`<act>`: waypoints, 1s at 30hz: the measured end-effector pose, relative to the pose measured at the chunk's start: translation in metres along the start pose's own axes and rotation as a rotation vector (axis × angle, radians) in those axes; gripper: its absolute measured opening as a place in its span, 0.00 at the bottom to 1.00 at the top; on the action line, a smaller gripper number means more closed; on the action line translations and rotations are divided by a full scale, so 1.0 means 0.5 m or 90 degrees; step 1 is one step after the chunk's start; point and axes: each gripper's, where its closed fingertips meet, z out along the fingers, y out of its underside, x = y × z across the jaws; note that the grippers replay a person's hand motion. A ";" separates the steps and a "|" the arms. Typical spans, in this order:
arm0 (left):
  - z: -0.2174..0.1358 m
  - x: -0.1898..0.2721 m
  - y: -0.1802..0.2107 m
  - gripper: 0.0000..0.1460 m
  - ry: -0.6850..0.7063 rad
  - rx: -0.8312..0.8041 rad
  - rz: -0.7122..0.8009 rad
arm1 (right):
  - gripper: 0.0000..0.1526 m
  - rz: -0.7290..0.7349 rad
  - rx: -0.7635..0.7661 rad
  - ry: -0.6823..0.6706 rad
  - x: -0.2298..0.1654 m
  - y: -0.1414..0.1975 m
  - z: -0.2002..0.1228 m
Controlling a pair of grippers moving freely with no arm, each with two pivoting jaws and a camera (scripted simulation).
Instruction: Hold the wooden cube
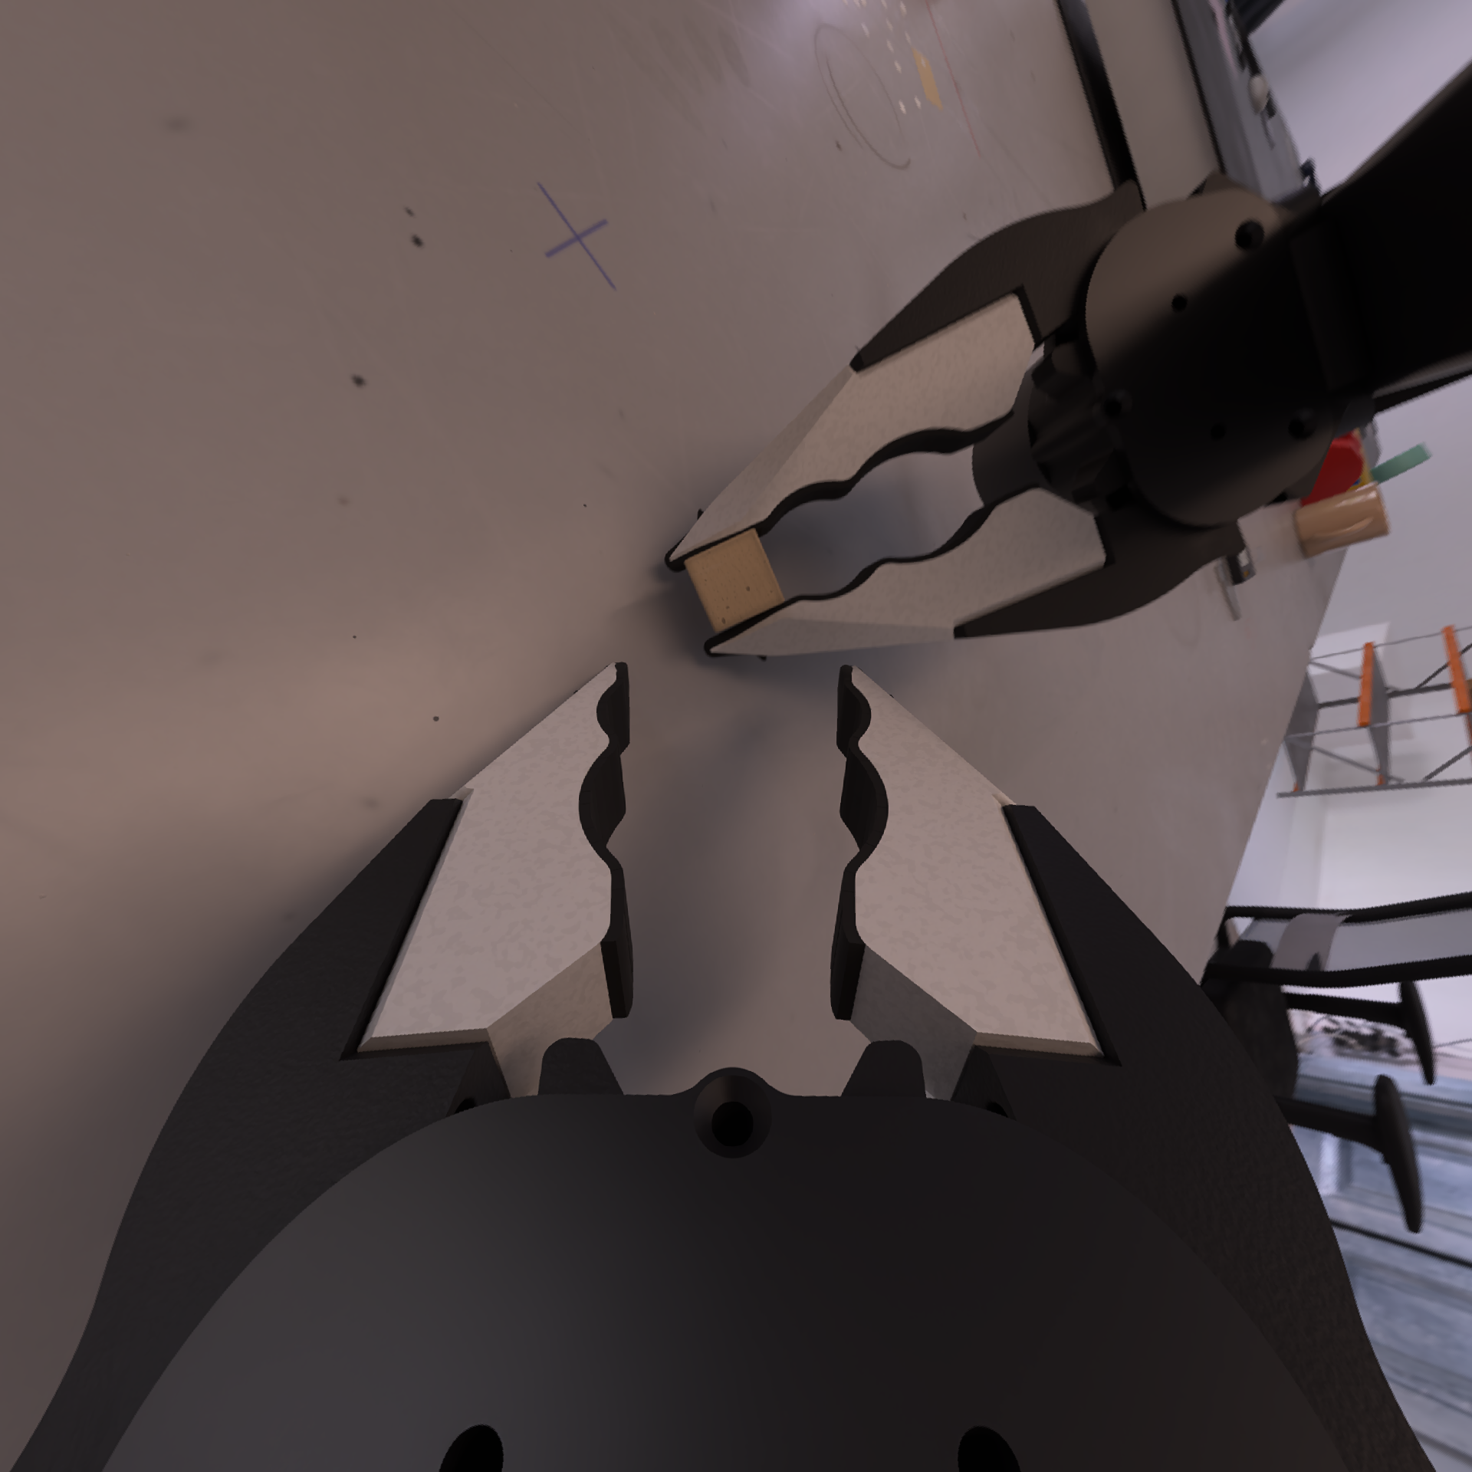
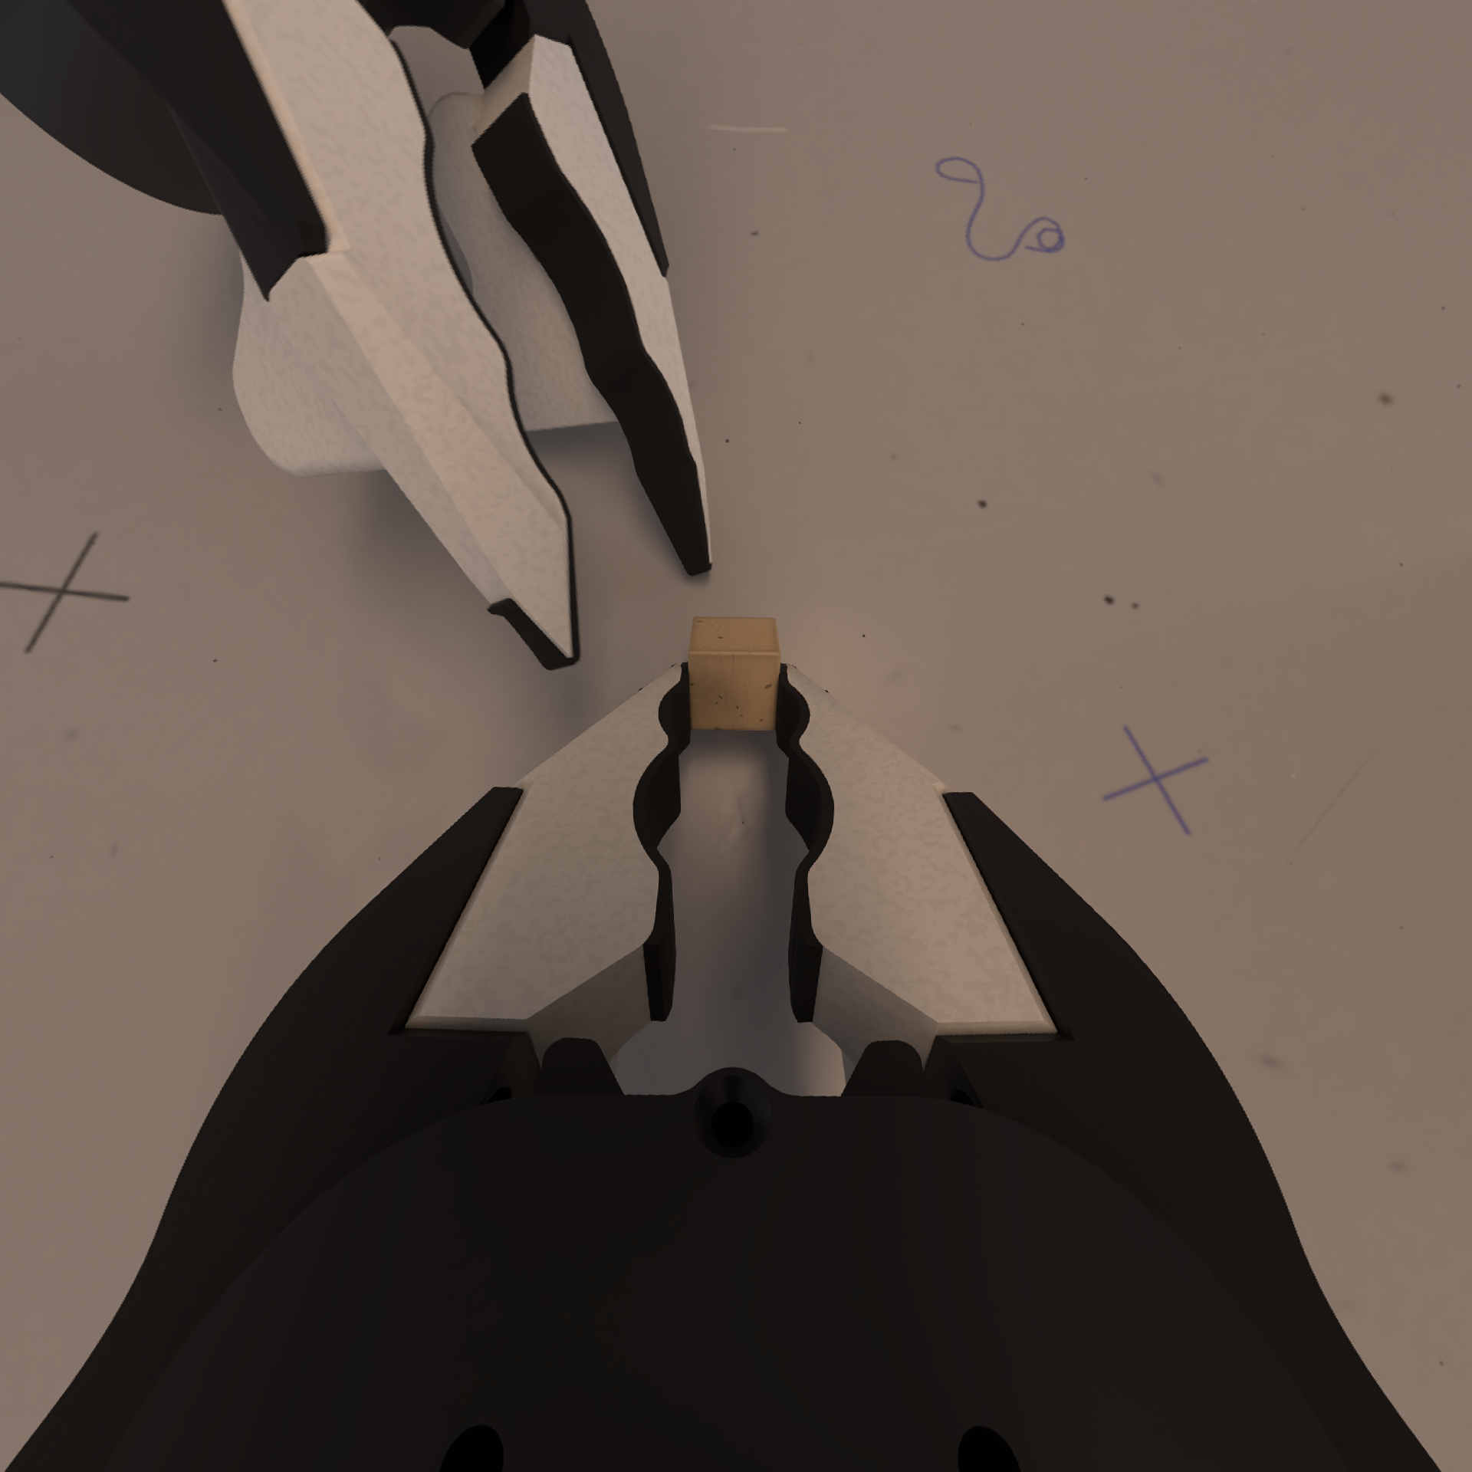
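The small pale wooden cube (image 2: 733, 685) sits between the tips of my right gripper (image 2: 733, 677), which is shut on it just over the grey table (image 2: 1035, 494). In the left wrist view the same cube (image 1: 733, 585) shows pinched at the tips of the right gripper (image 1: 691, 604), which reaches in from the upper right. My left gripper (image 1: 733, 677) is open and empty, its tips a short way below the cube. It also shows in the right wrist view (image 2: 629, 613), coming in from the upper left, its tips just beside the cube and apart from it.
The table (image 1: 279, 478) bears pen crosses (image 1: 579, 236), a scribble (image 2: 1000, 211) and dark specks. Its edge runs down the right of the left wrist view, with a red object (image 1: 1346, 470), a tan roll (image 1: 1342, 522), shelving (image 1: 1402, 717) and a chair (image 1: 1354, 996) beyond.
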 end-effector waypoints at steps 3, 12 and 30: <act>-0.006 0.000 0.012 0.36 -0.018 -0.013 0.040 | 0.13 0.017 0.011 -0.004 0.002 0.003 -0.010; 0.002 0.024 0.033 0.35 0.004 -0.031 0.077 | 0.13 -0.002 0.007 0.004 -0.003 0.009 -0.013; -0.019 -0.066 -0.297 0.35 0.019 0.225 0.176 | 0.13 -0.032 0.032 0.047 0.003 0.000 -0.018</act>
